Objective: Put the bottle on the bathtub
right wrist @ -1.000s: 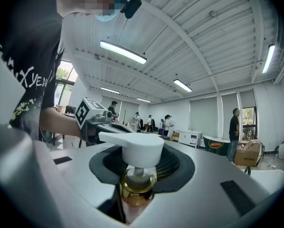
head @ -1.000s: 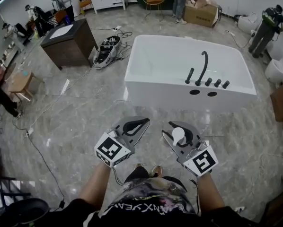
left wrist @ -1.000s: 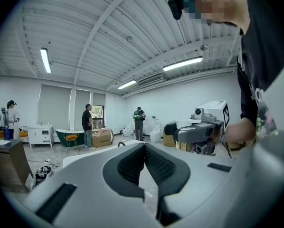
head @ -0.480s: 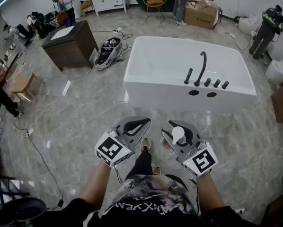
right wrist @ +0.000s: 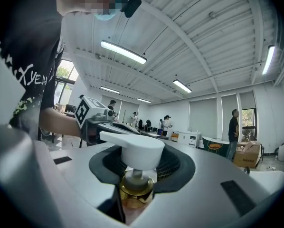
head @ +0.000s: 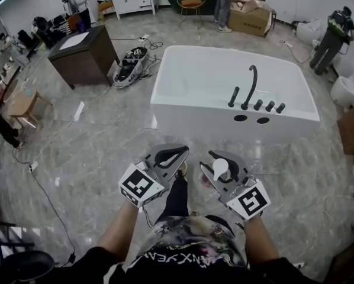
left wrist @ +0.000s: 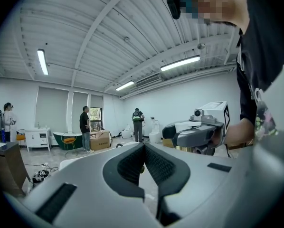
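While clamped, the bottle (right wrist: pixel 135 175) sits between right claw (head: pixel 217 169) jaws.

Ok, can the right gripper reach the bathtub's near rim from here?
Probably not yet: the right gripper, shut on the pump bottle, is over the floor, short of the bathtub. Nothing blocks the way; a step forward should do.

left tool (head: pixel 178 153) closed; right tool (head: pixel 219 159) clamped on bottle (head: pixel 220 169)
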Demonstrator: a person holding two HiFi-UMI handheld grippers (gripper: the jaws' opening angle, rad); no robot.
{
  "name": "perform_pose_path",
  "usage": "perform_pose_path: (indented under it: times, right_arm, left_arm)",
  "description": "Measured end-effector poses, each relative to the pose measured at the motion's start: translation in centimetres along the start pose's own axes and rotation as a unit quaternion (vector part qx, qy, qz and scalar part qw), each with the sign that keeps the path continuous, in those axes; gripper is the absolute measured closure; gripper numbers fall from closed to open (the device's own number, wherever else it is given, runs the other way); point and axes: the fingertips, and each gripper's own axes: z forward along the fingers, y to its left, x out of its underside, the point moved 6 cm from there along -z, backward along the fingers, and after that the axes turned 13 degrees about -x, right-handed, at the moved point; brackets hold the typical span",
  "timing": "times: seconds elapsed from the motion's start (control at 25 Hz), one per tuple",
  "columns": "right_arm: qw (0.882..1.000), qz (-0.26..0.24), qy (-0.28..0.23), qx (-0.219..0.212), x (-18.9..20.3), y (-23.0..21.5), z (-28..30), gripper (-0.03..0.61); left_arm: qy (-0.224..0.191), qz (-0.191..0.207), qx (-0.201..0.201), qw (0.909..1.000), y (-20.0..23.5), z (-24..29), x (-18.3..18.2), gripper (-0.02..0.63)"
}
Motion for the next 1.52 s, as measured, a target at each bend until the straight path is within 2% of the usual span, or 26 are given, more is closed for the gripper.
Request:
perform_pose_path:
  times: [0.48, 0.88, 1.16, 1.52]
  right_arm:
    - [1.0, 0.007, 0.002, 0.001, 1.3, -6.6, 3.5, 0.442]
    - [1.0, 0.021, 0.007, 0.008, 2.7, -13.6, 7.8, 0.442]
    - [0.999, 0.034, 0.017, 0.014, 4.5, -20.1, 11.6, 0.443]
    - [0.999, 0.043, 0.026, 0.014, 4.7, -28.6, 16.8, 0.442]
  left_arm:
    - [0.004, -0.012, 0.003, 0.9999, 5.3, 5.6, 1.0, 0.6]
    - [0.01, -0.023, 0.01, 0.9996, 11.7, 11.0, 2.4, 0.6]
    - [0.015, -0.039, 0.017, 0.999, 17.6, 16.5, 3.8, 0.6]
    - [0.017, -0.056, 0.022, 0.998, 25.0, 22.9, 3.8, 0.6]
